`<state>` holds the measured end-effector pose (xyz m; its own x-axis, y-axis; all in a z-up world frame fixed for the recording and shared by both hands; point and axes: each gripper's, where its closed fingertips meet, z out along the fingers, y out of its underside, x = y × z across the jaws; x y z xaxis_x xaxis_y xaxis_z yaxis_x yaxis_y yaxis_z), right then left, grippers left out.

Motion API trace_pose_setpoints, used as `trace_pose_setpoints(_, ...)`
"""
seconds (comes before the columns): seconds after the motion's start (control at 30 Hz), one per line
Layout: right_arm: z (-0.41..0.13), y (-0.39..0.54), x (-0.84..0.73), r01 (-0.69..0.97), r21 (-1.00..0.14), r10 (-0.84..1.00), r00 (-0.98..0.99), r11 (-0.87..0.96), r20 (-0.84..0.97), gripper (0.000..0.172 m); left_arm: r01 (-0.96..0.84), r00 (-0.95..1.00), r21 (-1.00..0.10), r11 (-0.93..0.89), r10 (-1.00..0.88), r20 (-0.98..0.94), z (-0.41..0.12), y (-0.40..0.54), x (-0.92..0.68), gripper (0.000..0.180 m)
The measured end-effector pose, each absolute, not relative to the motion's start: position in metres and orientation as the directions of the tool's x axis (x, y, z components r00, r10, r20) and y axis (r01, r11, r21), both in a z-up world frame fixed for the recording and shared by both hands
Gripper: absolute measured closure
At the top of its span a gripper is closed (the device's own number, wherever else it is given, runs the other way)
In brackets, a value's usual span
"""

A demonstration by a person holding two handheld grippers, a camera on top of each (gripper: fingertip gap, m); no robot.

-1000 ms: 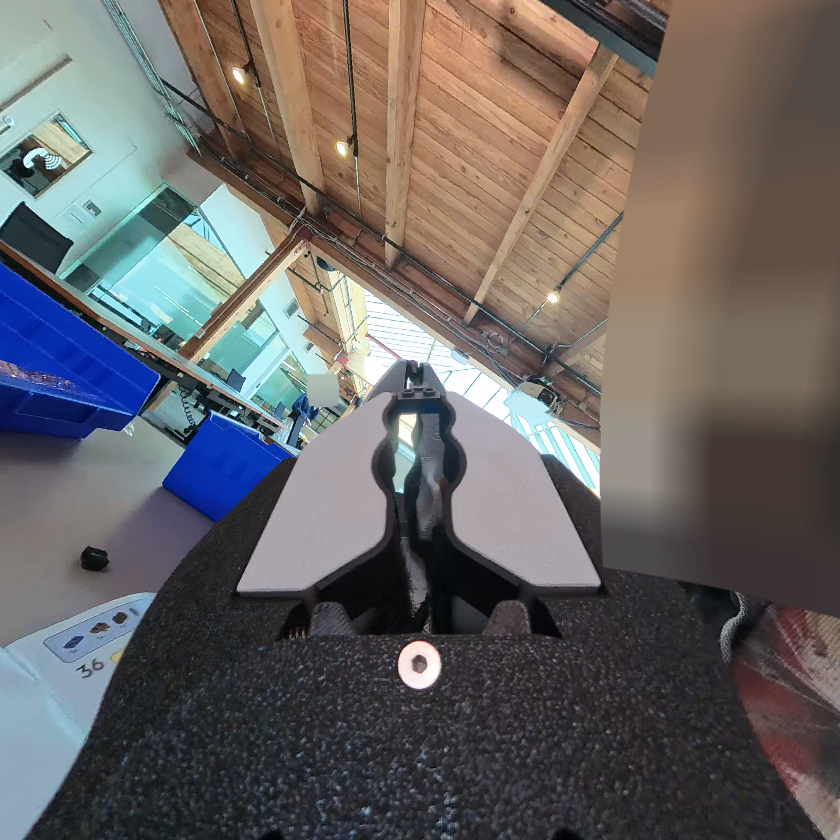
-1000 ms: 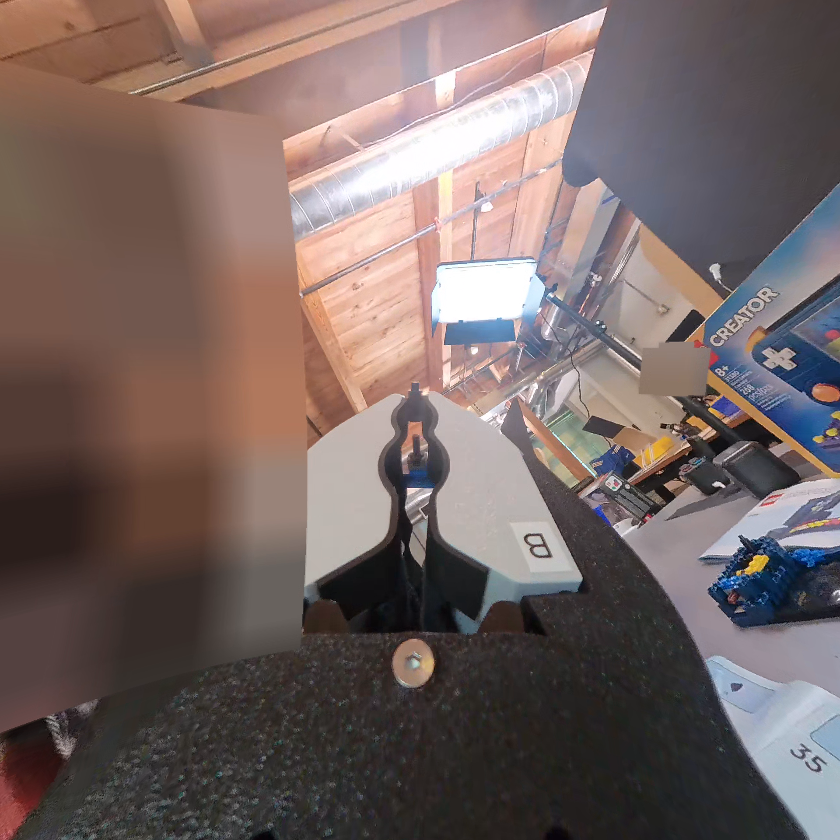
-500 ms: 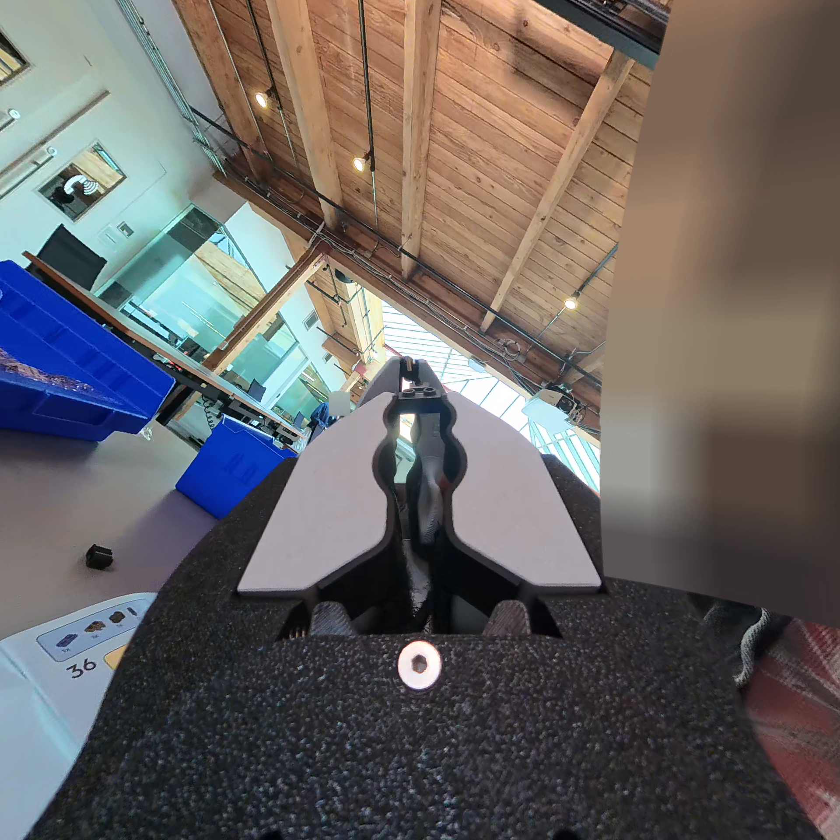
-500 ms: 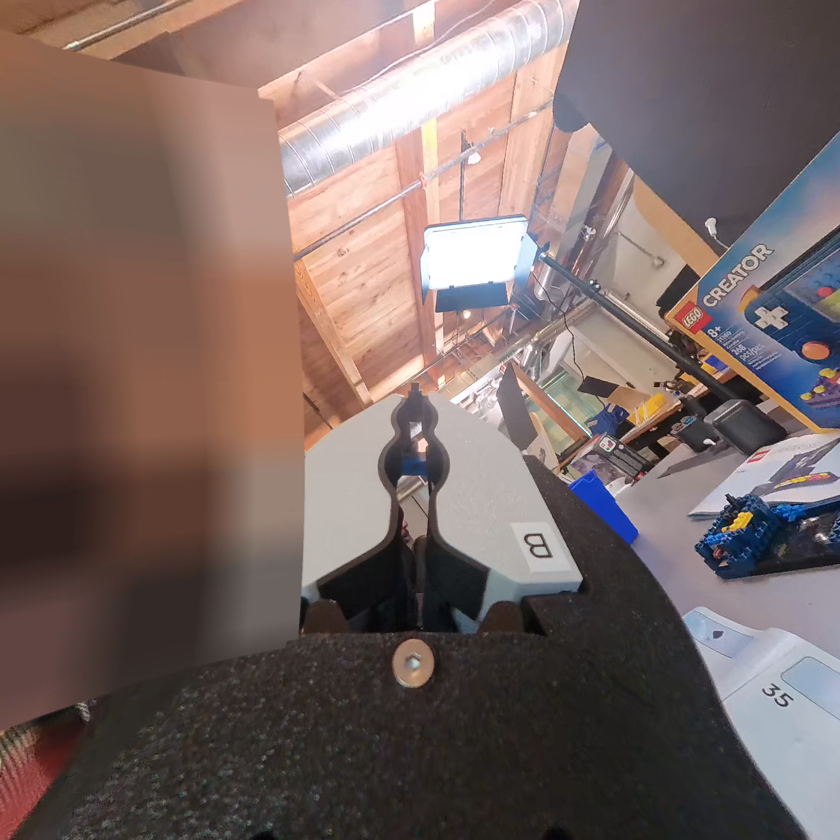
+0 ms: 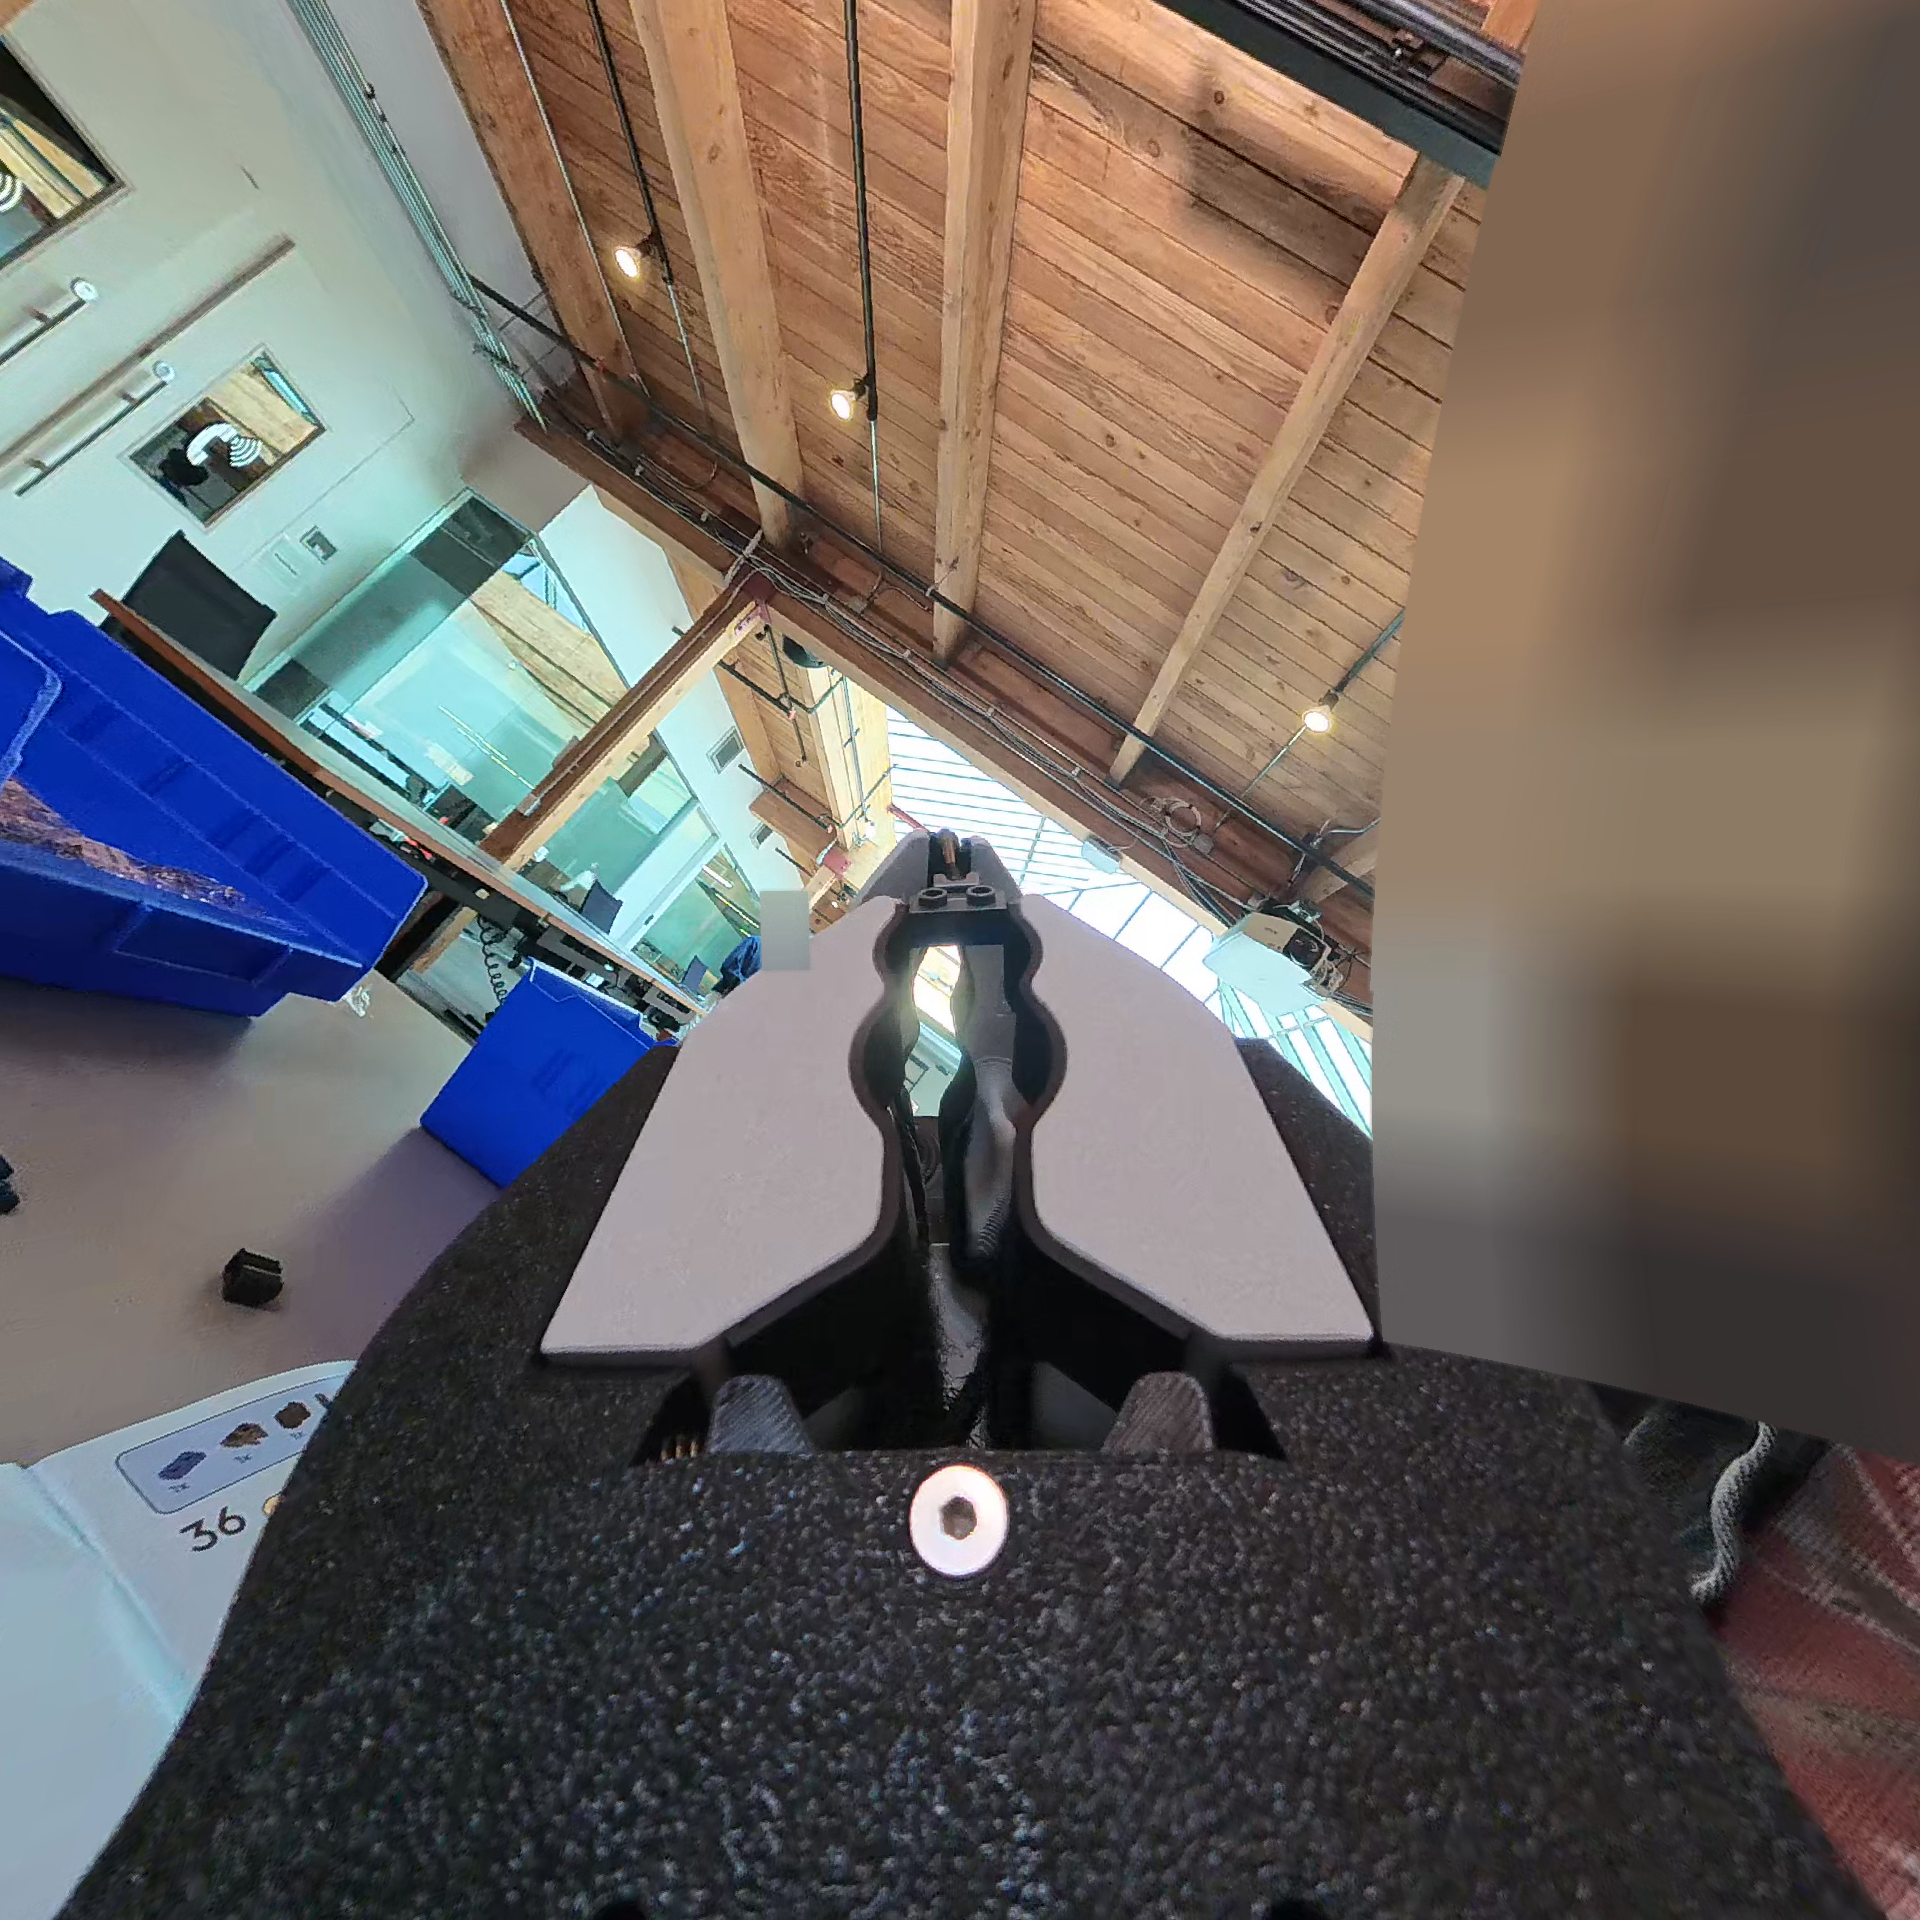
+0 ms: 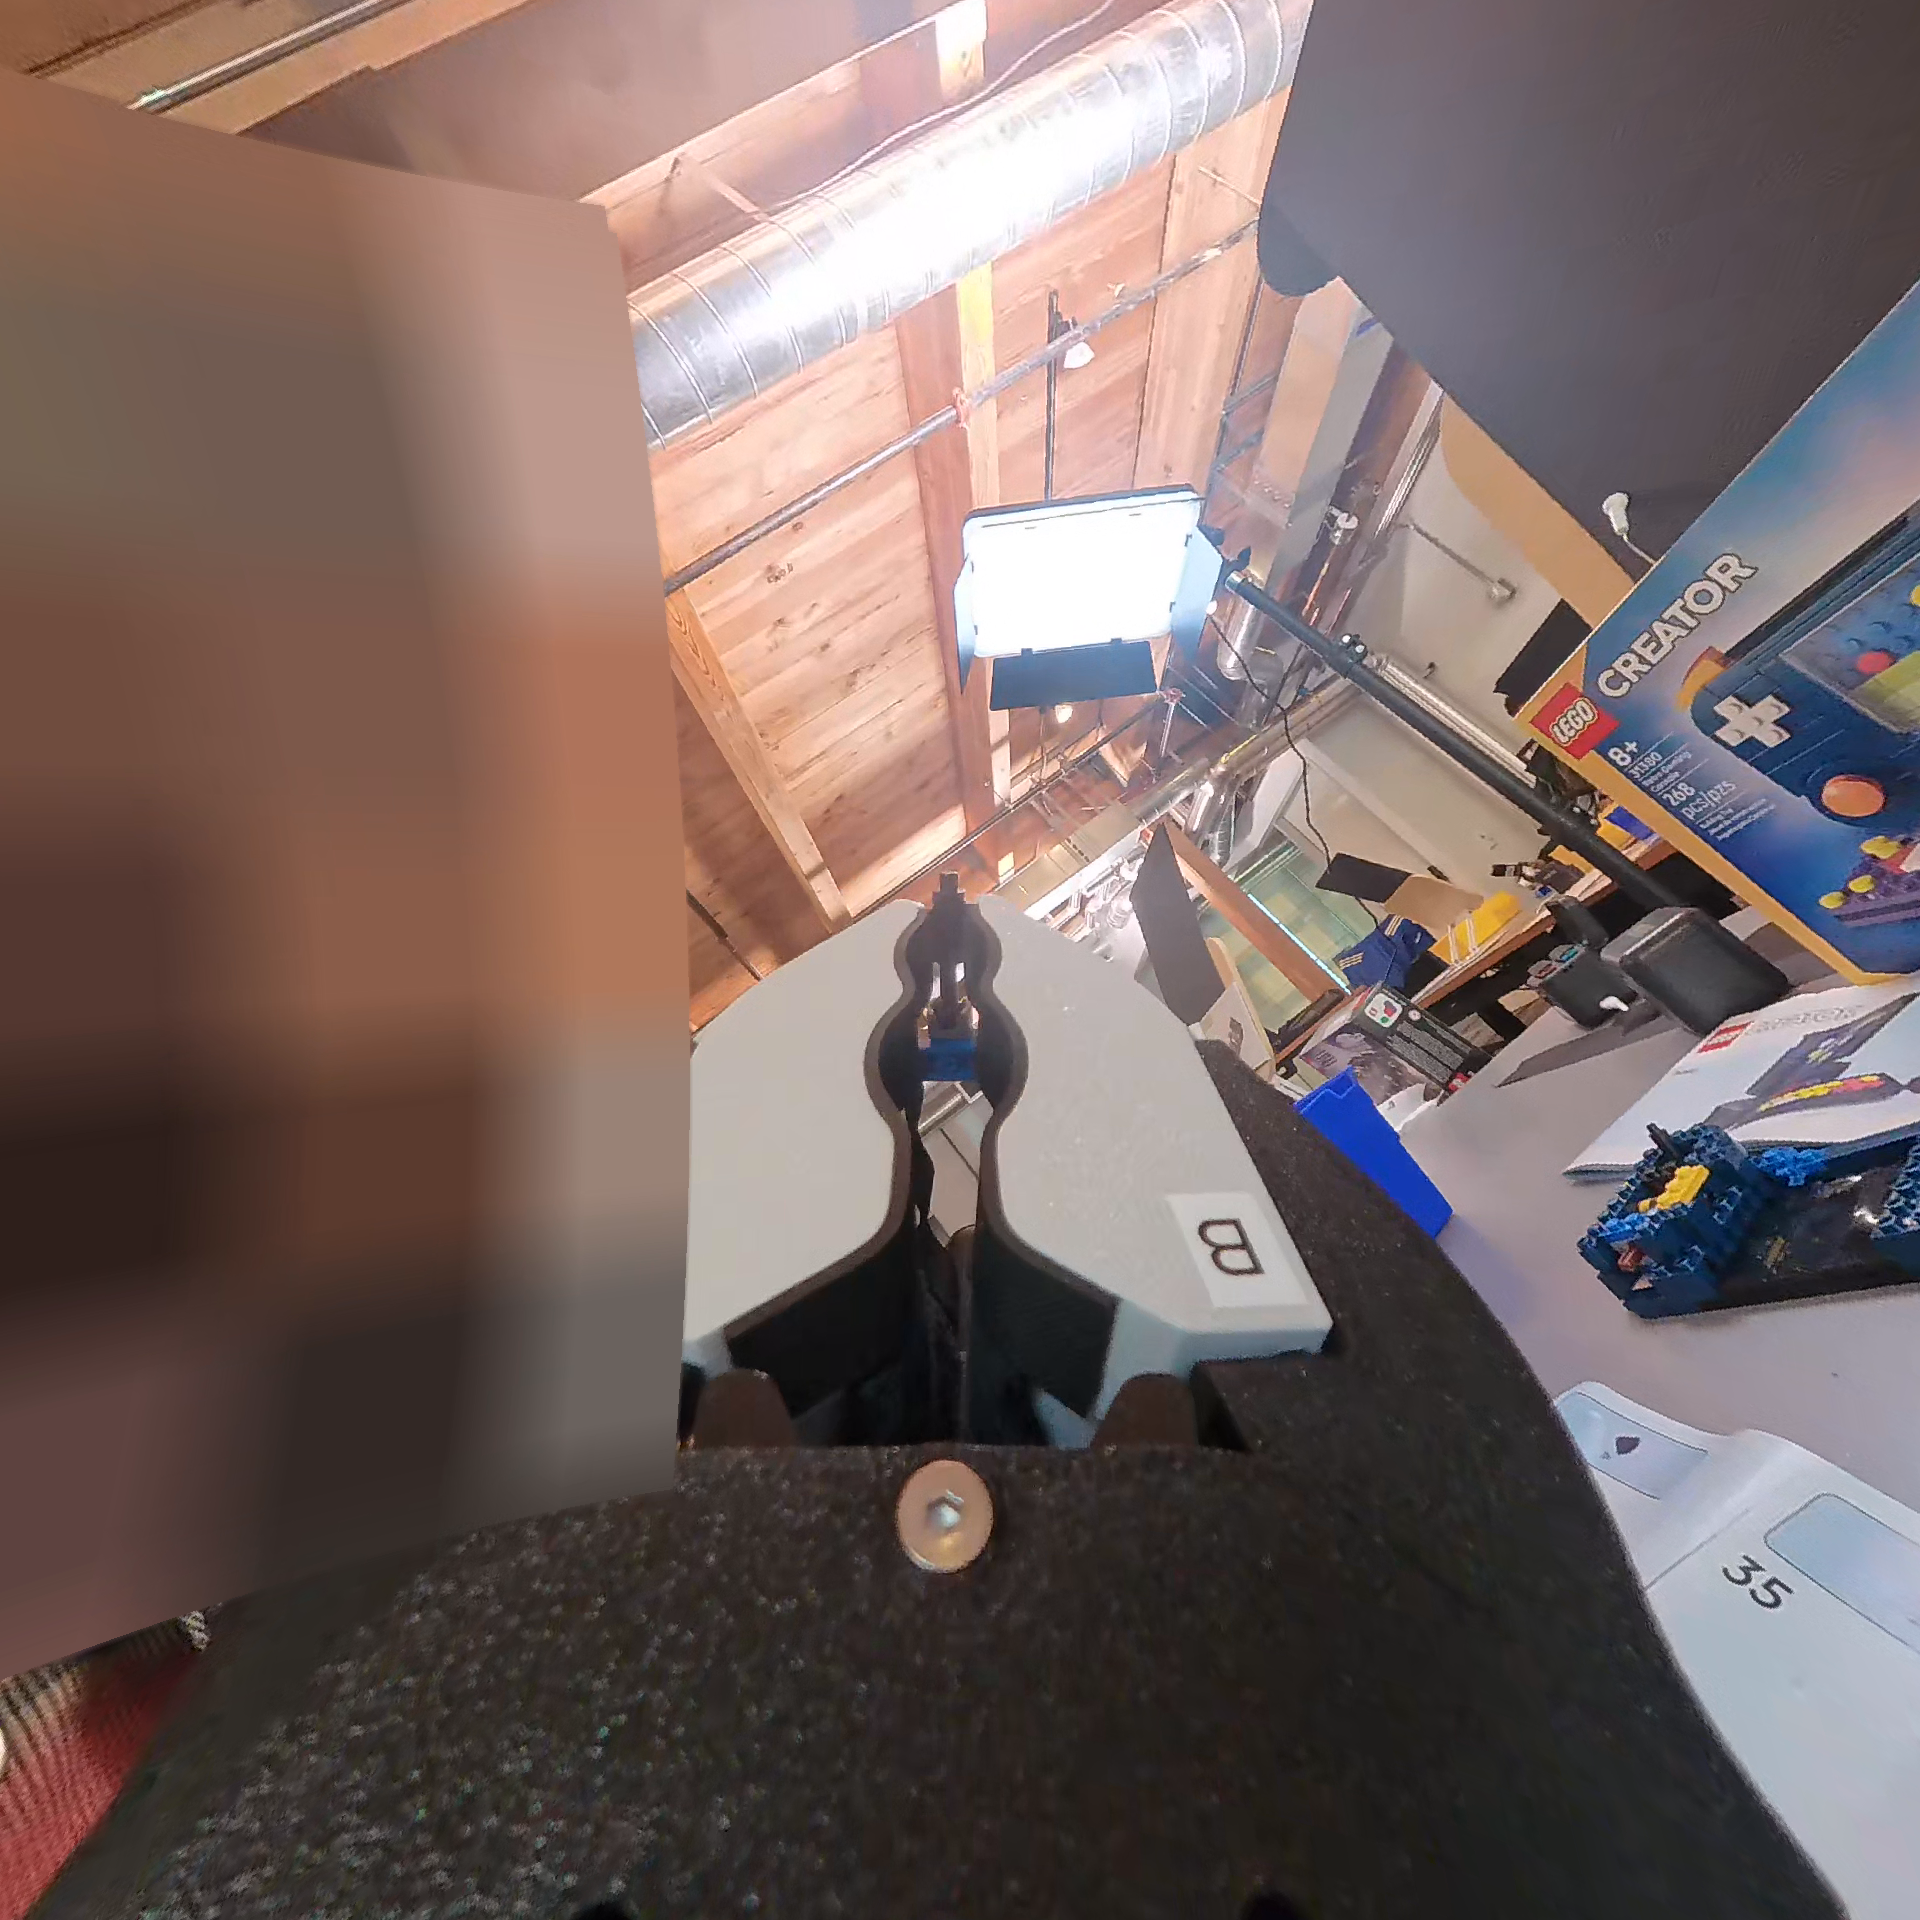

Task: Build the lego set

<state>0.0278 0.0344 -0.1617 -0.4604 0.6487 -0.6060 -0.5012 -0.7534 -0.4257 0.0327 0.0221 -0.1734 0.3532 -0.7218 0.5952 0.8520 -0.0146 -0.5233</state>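
Note:
Both grippers are raised and point up toward the wooden ceiling. My left gripper (image 5: 958,906) is shut on a small dark grey plate with two studs (image 5: 958,900), which is pinched across its fingertips. Just beyond it, the grey tips of the other gripper (image 5: 943,847) show with a small tan bit between them. In the right wrist view, my right gripper (image 6: 948,920) is nearly closed on a thin black rod-like piece (image 6: 945,951). A small blue brick (image 6: 948,1058) sits at the rod's lower end in the hollow between the fingers.
Two blue bins (image 5: 156,831) (image 5: 540,1070), a loose black piece (image 5: 252,1276) and an open booklet (image 5: 125,1538) are on the grey table at left. At right are a blue brick model (image 6: 1745,1216), a toy box (image 6: 1766,748), a small blue bin (image 6: 1371,1153) and a light panel (image 6: 1081,571). Only a small space, under 4 cm, lies between the two pairs of fingers. From either gripper's tips it is about 30 cm to the blue brick model (image 6: 1745,1216).
Both views have tilted a little, so the background has shifted. Both grasps stay as they were, with the plate and the rod piece still in the fingertips.

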Motion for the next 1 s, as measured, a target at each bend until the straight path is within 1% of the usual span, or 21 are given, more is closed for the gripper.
trace_pose_setpoints(0.27, -0.163, 0.036, 0.027, -0.492, -0.418, 0.637, -0.468, -0.764, -0.613, 0.167, 0.850, 0.352, -0.526, -0.016, -0.725, 0.592, -0.174, 0.022, 0.034, 0.165)
trace_pose_setpoints(0.67, -0.164, 0.032, 0.024, -0.476, -0.454, 0.652, -0.449, -0.753, -0.611, 0.167, 0.864, 0.339, -0.503, -0.011, -0.725, 0.599, -0.176, 0.022, 0.032, 0.165)
trace_pose_setpoints(0.83, -0.164, 0.031, 0.022, -0.472, -0.504, 0.688, -0.423, -0.723, -0.591, 0.166, 0.871, 0.342, -0.491, 0.011, -0.731, 0.591, -0.176, 0.021, 0.030, 0.165)
trace_pose_setpoints(0.9, -0.161, 0.030, 0.021, -0.464, -0.510, 0.688, -0.429, -0.724, -0.586, 0.167, 0.868, 0.329, -0.497, -0.014, -0.732, 0.596, -0.177, 0.021, 0.034, 0.165)
trace_pose_setpoints(1.0, -0.160, 0.020, 0.011, -0.391, -0.631, 0.741, -0.400, -0.670, -0.539, 0.167, 0.843, 0.334, -0.537, -0.038, -0.744, 0.578, -0.178, 0.020, 0.042, 0.165)
